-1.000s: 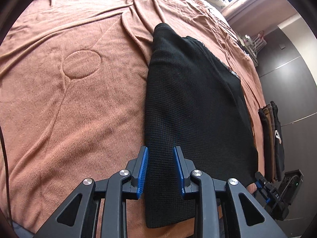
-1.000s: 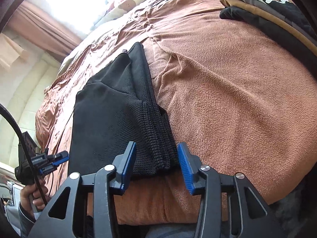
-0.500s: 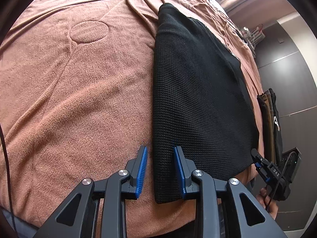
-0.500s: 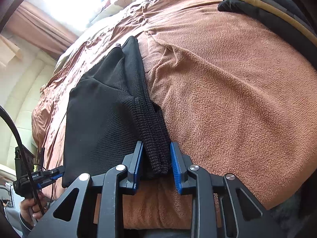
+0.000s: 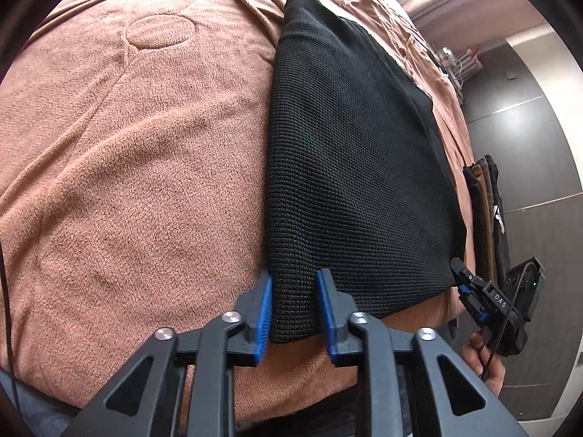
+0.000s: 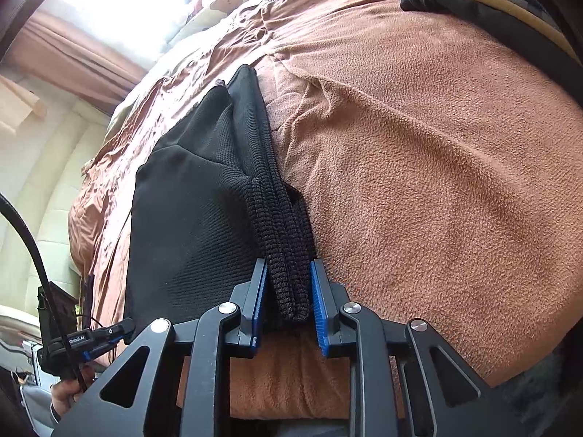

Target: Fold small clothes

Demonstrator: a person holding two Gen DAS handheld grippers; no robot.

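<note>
A black knit garment (image 5: 357, 167) lies folded lengthwise on the brown blanket (image 5: 138, 167) of the bed, its near end at the bed's near edge and its far end reaching toward the middle.

The left claw (image 5: 293, 307) straddles the garment's near-left corner. Its jaws are closing, and the blue pads (image 5: 265, 313) sit against the cloth on both sides, pinching that corner.

The right claw (image 6: 288, 304) is at the near-right corner, where the thick ribbed hem (image 6: 284, 255) bunches in several layers. Its jaws are closing too, and the pads (image 6: 317, 309) squeeze the hem between them.

In the left wrist view the right claw (image 5: 470, 291) shows at the garment's right corner, held by a hand (image 5: 490, 360).

A stack of folded clothes (image 5: 488, 211) sits at the bed's right edge, well apart from the garment.
</note>
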